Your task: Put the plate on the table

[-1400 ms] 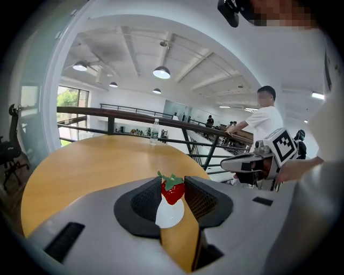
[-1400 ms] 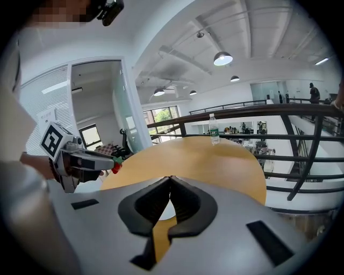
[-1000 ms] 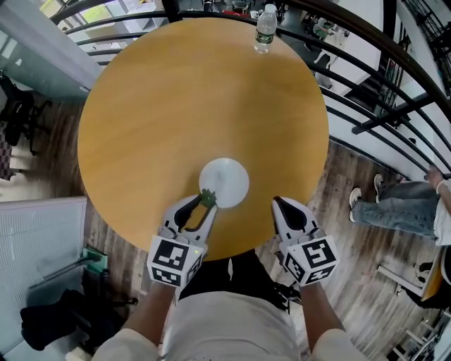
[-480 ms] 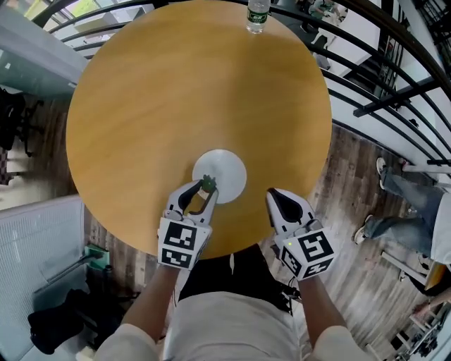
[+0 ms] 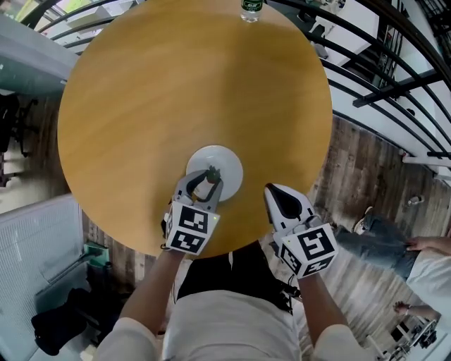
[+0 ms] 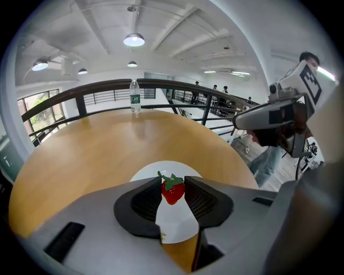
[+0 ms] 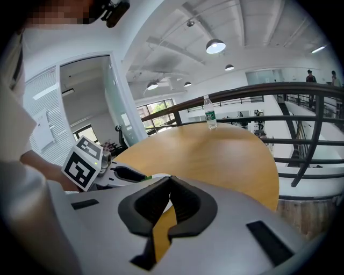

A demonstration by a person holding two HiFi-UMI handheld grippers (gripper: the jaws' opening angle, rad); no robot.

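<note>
Placement step: pinching small red strawberry [image 6: 172, 192] in left tool [image 6: 172, 185], hovering over round white plate [image 5: 227, 162] already lying on round wooden bench [image 5: 176, 92], likely for setting fruit there; resting right tool [image 7: 170, 185] pressed together, idle alongside.

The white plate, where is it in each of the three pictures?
Head view: plate lower centre, near the table's near edge.
Left gripper view: plate bottom centre, behind the jaws.
Right gripper view: thin white sliver just past the jaw tips.
Shared landmark: the water bottle at the table's far edge, in all three.
</note>
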